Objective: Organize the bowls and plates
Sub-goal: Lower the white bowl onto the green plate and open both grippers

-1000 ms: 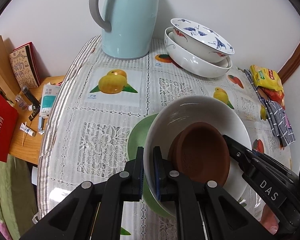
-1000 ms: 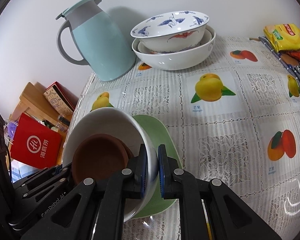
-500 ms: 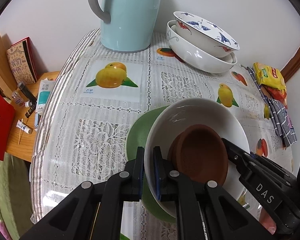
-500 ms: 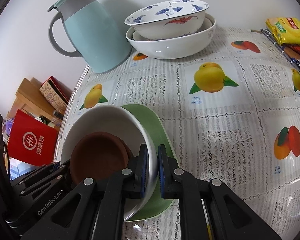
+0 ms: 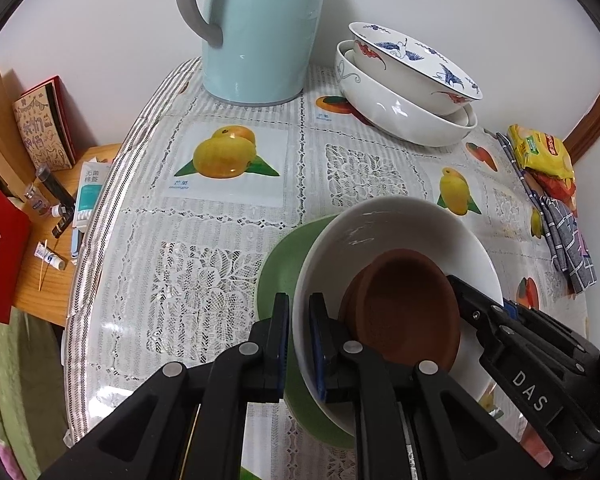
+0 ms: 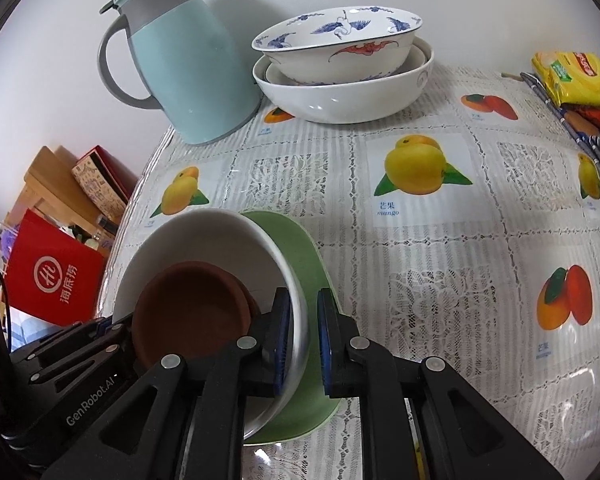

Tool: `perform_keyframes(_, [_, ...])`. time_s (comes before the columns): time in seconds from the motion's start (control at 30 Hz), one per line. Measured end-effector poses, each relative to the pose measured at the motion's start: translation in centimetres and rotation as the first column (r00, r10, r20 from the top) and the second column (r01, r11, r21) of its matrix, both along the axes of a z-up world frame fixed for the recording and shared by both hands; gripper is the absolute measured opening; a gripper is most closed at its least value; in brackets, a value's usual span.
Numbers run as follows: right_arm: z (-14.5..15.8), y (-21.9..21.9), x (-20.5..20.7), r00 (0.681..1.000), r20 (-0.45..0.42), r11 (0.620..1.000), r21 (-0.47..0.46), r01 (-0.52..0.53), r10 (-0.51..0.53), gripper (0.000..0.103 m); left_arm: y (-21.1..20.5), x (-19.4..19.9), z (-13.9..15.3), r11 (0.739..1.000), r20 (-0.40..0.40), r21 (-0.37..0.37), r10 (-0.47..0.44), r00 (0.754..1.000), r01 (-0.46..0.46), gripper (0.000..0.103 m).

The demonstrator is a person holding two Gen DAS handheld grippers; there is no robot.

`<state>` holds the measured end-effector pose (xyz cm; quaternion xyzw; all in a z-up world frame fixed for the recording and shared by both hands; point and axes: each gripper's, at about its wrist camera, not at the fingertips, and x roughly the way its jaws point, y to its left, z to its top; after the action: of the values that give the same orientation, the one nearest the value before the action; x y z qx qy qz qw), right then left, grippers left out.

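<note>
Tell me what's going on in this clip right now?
A person is carrying a stack with both grippers: a white bowl with a brown dish inside, over a green plate. The left gripper and the right gripper each clamp the stack's rim on opposite sides. Two more nested bowls sit by the blue jug.

table (image 5: pixel 204 272) | fruit-print cloth (image 5: pixel 228 200) | jug (image 5: pixel 260 28) | nested bowls (image 5: pixel 400 108) | snack packets (image 5: pixel 544 152)
</note>
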<state>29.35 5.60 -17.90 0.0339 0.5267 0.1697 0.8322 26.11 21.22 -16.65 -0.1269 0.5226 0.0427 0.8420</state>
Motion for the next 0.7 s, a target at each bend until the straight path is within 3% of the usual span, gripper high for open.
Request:
perform_keyframes(0.27, [1.1, -0.2, -0.6, 0.999, 0.043, 1.0, -0.015, -0.012, 0.013, 0.016, -0.1, -0.4, 0.7, 0.999, 0.013, 0.038, 0.007, 1.0, -0.008, 0.016])
perform_keyframes(0.37, [1.6, -0.6, -0.9, 0.998, 0.061, 0.999, -0.035, 0.0, 0.003, 0.024, 0.3, -0.9, 1.5, 0.999, 0.029, 0.051, 0.018, 0.999, -0.019, 0.022])
perform_keyframes(0.63, [2.8, -1.5, -2.8, 0.997, 0.078, 1.0, -0.03, -0.006, 0.008, 0.025, 0.0, -2.8, 3.2, 0.997, 0.053, 0.069, 0.024, 0.998, -0.027, 0.035])
perform_keyframes(0.7, [3.5, -1.9, -3.6, 0.996, 0.089, 0.999, -0.037, -0.006, 0.01, 0.029, -0.4, -3.6, 3.9, 0.997, 0.07, 0.073, 0.019, 0.997, -0.024, 0.035])
